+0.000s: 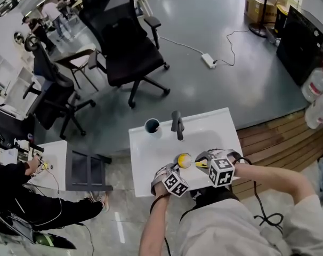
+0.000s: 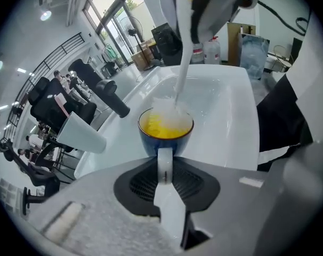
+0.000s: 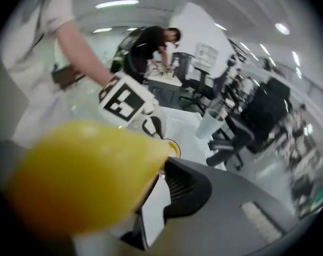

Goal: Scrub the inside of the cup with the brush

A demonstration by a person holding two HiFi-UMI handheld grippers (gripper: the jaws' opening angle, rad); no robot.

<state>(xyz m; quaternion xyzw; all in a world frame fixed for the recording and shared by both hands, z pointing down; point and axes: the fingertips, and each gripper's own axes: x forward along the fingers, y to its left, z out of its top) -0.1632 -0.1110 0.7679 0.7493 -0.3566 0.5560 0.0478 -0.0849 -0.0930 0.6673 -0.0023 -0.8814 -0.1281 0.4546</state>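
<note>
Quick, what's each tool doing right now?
The left tool is closed on the handle of the cup.
The right tool is closed on the brush, whose head is in the cup.

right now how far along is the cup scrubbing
Done: the left gripper is clamped on the handle of the blue cup over the white sink, and the right gripper grips the yellow-handled brush. In hand: the brush's white head sits down inside the cup's yellow interior, so scrubbing looks under way. Left: finishing the scrub and lifting the brush out; whether the inside is clean can't be told.
</note>
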